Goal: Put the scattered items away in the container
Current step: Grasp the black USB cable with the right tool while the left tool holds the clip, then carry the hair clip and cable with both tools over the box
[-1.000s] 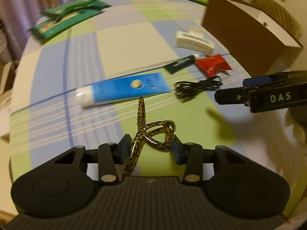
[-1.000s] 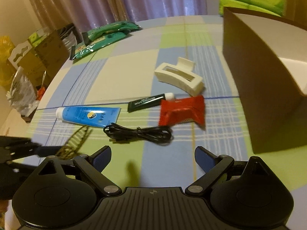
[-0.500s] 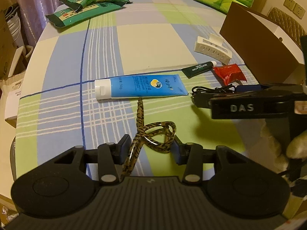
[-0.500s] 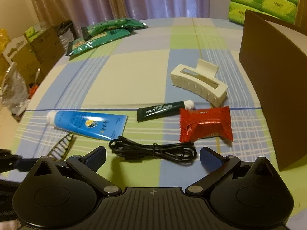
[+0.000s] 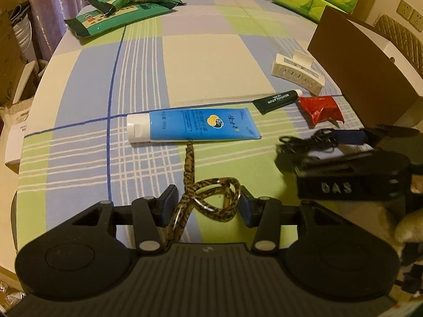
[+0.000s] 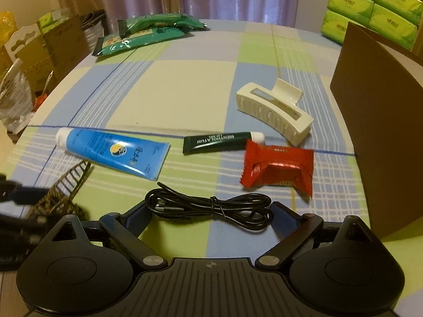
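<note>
Five items out loose on the checked surface (image 6: 185, 92), none boxed as far as shown: blue tube (image 6: 113, 152) at centre left of the right wrist view, dark green tube (image 6: 219, 142) just right of it, red sachet (image 6: 277, 167) touching that tube's white cap end, cream hair claw (image 6: 275, 112) above them, black cable (image 6: 211, 207) coiled at lower centre. Sixth item, the leopard-print hair clip (image 5: 203, 198), already off the cloth, pinched between the left tongs (image 5: 206, 204) at bottom centre of the left wrist view. Right tongs (image 6: 211, 219) spread wide, fingers flanking the cable, not yet pressed onto it. Brown box (image 6: 380, 142) standing at the right edge of both views, near the sachet and claw; only its outer wall and a strip of white lining showing, inside hidden, so contents impossible to tell. Green packets (image 6: 148, 33) lying well apart at upper left, green tissue packs (image 6: 370, 8) stacked at upper right beyond the box. Early stage by the look of it: one item in hand, one lined up for a pinch, four more waiting.
</note>
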`<state>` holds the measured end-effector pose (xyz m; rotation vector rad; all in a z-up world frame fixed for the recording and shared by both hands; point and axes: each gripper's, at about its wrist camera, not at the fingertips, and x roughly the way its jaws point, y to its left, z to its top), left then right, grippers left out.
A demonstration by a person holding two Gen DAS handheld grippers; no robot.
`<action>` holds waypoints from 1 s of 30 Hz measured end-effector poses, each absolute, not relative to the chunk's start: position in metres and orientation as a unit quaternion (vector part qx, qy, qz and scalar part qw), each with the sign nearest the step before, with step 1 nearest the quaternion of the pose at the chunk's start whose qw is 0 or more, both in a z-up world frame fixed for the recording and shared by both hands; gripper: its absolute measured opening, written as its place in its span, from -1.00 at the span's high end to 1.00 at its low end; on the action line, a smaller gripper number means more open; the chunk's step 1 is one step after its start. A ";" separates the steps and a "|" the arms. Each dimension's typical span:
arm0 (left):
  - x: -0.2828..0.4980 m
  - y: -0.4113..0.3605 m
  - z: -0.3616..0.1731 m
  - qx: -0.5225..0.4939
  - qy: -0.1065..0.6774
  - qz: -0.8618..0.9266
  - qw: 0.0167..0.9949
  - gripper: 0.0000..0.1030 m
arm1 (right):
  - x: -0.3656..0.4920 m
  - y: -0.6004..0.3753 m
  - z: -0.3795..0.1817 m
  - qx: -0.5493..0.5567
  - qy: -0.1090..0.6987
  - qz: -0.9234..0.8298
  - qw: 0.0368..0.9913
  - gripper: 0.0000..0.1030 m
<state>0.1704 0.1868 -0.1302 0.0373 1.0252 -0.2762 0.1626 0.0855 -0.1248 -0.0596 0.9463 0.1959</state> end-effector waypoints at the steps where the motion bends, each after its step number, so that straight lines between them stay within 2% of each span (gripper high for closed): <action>1: 0.171 0.185 -0.130 0.023 0.488 -0.132 0.863 0.18 | 0.161 0.084 -0.124 -0.030 0.456 0.097 0.884 -0.79; 5: 0.169 0.179 -0.131 0.045 0.483 -0.137 0.863 0.27 | 0.153 0.077 -0.122 -0.032 0.461 0.104 0.880 -0.79; 18: 0.135 0.160 -0.112 0.019 0.483 -0.144 0.864 0.28 | 0.117 0.038 -0.104 -0.029 0.456 0.138 0.879 -0.77; 30: 0.103 0.090 -0.071 0.013 0.455 -0.181 0.872 0.28 | 0.081 -0.023 -0.071 -0.006 0.439 0.138 0.888 -0.77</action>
